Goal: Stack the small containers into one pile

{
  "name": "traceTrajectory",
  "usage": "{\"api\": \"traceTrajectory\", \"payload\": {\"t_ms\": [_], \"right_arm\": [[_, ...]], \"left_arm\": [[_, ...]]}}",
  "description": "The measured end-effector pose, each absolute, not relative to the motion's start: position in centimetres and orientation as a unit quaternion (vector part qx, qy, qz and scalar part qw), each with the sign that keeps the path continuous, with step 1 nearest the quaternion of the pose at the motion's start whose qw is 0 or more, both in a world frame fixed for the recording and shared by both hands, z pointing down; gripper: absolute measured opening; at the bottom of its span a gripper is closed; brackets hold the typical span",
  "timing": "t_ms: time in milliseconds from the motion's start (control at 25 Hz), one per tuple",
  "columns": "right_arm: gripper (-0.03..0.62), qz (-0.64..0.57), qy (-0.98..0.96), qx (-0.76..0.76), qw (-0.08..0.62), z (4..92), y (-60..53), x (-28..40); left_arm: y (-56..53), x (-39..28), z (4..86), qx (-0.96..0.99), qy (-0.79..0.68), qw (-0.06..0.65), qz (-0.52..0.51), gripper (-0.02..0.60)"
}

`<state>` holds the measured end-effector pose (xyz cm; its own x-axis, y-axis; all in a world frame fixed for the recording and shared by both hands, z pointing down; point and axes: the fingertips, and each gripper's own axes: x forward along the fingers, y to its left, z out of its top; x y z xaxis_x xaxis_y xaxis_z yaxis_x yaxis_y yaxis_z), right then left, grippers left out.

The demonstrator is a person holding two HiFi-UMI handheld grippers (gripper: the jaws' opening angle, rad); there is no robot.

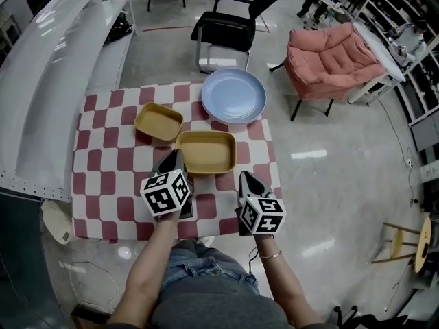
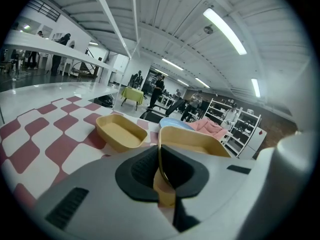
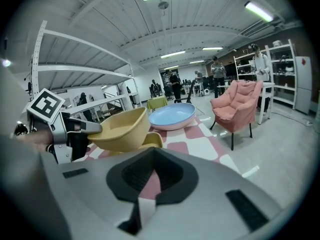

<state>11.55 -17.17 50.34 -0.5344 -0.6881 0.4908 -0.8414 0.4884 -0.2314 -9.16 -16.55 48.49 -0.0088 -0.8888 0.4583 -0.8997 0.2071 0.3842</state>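
the nearer yellow container [image 1: 206,151] has its rim pinched in the left gripper [image 2: 162,173]. only the right gripper view shows it tilted, raised off the checked cloth [image 1: 103,177]. the second container [image 1: 158,121] sits on the cloth just beyond. the right gripper [image 3: 152,174] has its jaws together, empty.

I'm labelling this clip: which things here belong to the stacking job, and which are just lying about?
Job: nearer yellow container, clamped at its rim by the left tongs; farther yellow container; right tongs, shut and empty.
Lying about: blue plate; black chair; pink armchair; checked cloth.
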Motion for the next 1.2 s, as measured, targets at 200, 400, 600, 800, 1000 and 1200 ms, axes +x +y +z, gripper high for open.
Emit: {"api": "traceTrajectory", "payload": {"t_ms": [200,400,600,800,1000,1200], "right_arm": [[0.009,0.226,-0.836,0.468,0.175,50.5,-17.2,12.1],[0.009,0.227,-0.833,0.47,0.185,51.1,-17.0,12.5],[0.01,0.217,-0.843,0.453,0.193,51.1,-17.4,12.5],[0.009,0.209,-0.864,0.413,0.196,51.0,-18.8,12.5],[0.01,0.185,-0.892,0.357,0.208,50.4,-20.4,12.7],[0.01,0.177,-0.902,0.329,0.216,50.8,-21.5,13.1]], "left_arm": [[-16.8,-8.5,49.3,0.628,-0.704,0.331,0.004,0.028],[-16.6,-8.1,50.3,0.614,-0.707,0.351,-0.007,0.028],[-16.2,-7.9,50.1,0.605,-0.722,0.337,-0.005,0.028],[-15.6,-7.9,50.3,0.575,-0.75,0.326,-0.003,0.028],[-15.1,-7.3,50.3,0.529,-0.783,0.327,-0.019,0.028],[-14.8,-6.4,50.5,0.504,-0.8,0.325,-0.027,0.028]]}}
